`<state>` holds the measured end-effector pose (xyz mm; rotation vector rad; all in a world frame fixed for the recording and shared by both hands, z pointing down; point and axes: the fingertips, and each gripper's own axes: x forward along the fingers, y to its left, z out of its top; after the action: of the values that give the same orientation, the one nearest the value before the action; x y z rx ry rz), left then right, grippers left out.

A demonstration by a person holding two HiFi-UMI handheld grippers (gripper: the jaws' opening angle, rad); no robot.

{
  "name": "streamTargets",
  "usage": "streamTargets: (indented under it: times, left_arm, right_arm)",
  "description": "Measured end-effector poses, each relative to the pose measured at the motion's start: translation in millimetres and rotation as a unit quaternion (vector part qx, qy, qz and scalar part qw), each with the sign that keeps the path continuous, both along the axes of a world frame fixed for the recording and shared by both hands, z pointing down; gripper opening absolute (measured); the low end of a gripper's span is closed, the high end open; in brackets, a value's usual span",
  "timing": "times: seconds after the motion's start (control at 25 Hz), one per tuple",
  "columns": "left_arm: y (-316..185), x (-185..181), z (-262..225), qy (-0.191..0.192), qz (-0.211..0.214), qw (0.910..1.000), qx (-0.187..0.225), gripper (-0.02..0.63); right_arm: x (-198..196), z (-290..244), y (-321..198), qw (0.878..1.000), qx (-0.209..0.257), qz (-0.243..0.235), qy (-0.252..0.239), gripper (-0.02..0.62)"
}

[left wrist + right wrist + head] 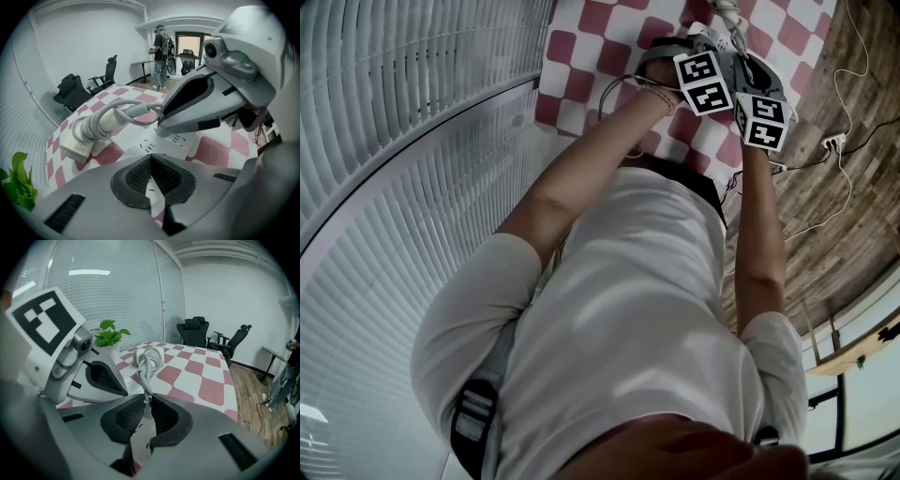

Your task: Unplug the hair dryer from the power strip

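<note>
The white hair dryer (89, 129) lies on the checkered tablecloth (211, 150) with its grey cord wound round it. It also shows as the white hair dryer (147, 357) in the right gripper view. The cord runs to a plug in the white power strip (171, 140). My right gripper (145, 399) is shut on that plug where the cord ends, and in the left gripper view its tip (161, 125) sits on the strip. My left gripper (149, 157) is shut, its tips down on the strip close beside. In the head view only the two marker cubes (705, 82) show; the jaws are hidden.
A potted plant (110, 336) stands at the table's edge. Office chairs (77, 89) stand beyond the table, and another person (161, 56) stands by the far doorway. Cables and a second socket block (832, 142) lie on the wooden floor. Window blinds (403, 141) run along one side.
</note>
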<state>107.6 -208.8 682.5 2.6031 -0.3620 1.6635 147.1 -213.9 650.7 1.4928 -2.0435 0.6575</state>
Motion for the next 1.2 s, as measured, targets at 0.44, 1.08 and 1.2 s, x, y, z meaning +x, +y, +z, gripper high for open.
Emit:
streamTargets:
  times: [0.44, 1.08, 1.2]
  left_arm:
    - [0.8, -1.0, -3.8, -0.005, 0.003, 1.0000, 0.002, 0.029]
    - [5.2, 2.0, -2.7, -0.023, 0.022, 0.9993, 0.021, 0.029]
    - [4.5, 1.8, 1.4, -0.024, 0.021, 0.9993, 0.019, 0.028]
  right_arm:
    - [-0.8, -7.0, 1.1, 1.000, -0.004, 0.011, -0.009, 0.067]
    - [2.5, -7.2, 3.7, 1.000, -0.011, 0.007, -0.007, 0.066]
    - [1.0, -6.1, 4.2, 1.000, -0.011, 0.010, -0.004, 0.066]
